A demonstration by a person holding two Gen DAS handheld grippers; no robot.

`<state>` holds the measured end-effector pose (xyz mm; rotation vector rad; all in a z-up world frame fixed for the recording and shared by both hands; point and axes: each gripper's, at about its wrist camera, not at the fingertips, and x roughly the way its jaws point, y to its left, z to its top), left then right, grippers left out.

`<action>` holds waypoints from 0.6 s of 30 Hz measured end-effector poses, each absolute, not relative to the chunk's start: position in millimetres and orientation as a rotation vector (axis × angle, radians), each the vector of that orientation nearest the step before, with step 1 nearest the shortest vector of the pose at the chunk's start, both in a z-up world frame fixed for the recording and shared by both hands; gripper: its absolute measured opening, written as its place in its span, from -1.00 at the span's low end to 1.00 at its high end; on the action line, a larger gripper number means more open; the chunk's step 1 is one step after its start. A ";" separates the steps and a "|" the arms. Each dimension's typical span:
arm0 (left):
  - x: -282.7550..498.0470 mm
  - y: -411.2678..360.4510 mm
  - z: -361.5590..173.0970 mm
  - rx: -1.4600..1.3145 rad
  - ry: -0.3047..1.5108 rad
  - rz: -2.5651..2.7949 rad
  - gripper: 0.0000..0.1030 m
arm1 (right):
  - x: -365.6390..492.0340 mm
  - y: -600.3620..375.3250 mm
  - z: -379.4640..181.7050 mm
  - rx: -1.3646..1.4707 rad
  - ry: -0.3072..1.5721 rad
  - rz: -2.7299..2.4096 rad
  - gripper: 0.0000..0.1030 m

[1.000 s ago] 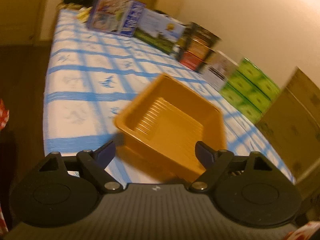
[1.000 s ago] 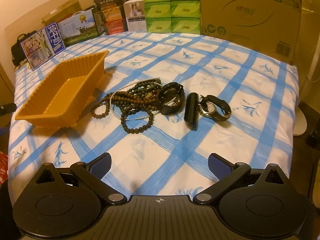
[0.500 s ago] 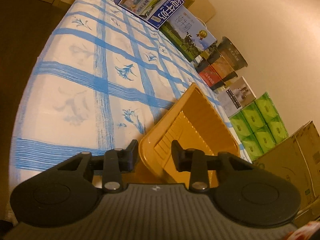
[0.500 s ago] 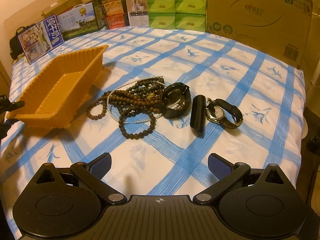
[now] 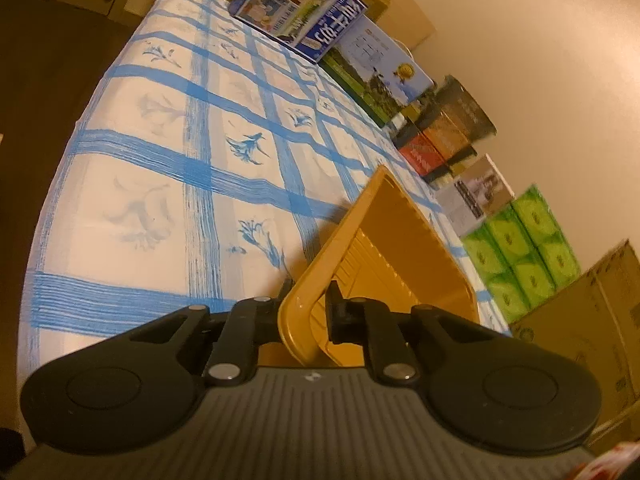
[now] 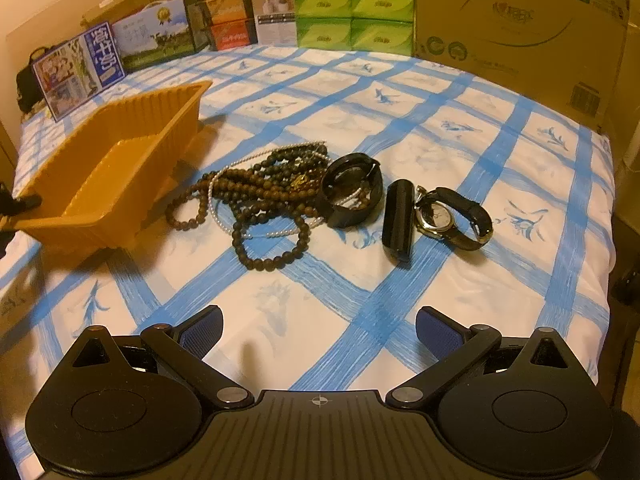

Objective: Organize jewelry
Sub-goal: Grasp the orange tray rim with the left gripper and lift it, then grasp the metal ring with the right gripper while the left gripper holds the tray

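Note:
My left gripper is shut on the near rim of the orange plastic tray, which it holds tilted off the cloth. The same orange tray shows at the left in the right wrist view, its near end raised. A pile of brown bead strands and a pearl string lies right of the tray, with a black bangle, a black case and a gold wristwatch further right. My right gripper is open and empty, hovering in front of the jewelry.
A white cloth with blue checks covers the table. Along the back stand picture boxes, tea boxes, green tissue packs and a large cardboard box. The table edge drops off at the right.
My left gripper closed from wide open onto the tray's rim and lifted that end. My right gripper moved slightly closer to the jewelry and stayed open.

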<state>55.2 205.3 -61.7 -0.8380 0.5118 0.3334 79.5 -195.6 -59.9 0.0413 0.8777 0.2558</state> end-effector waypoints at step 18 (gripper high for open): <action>71.7 115.1 24.1 0.064 0.554 0.196 -0.86 | 122.6 -267.3 -55.5 0.014 0.711 0.164 0.56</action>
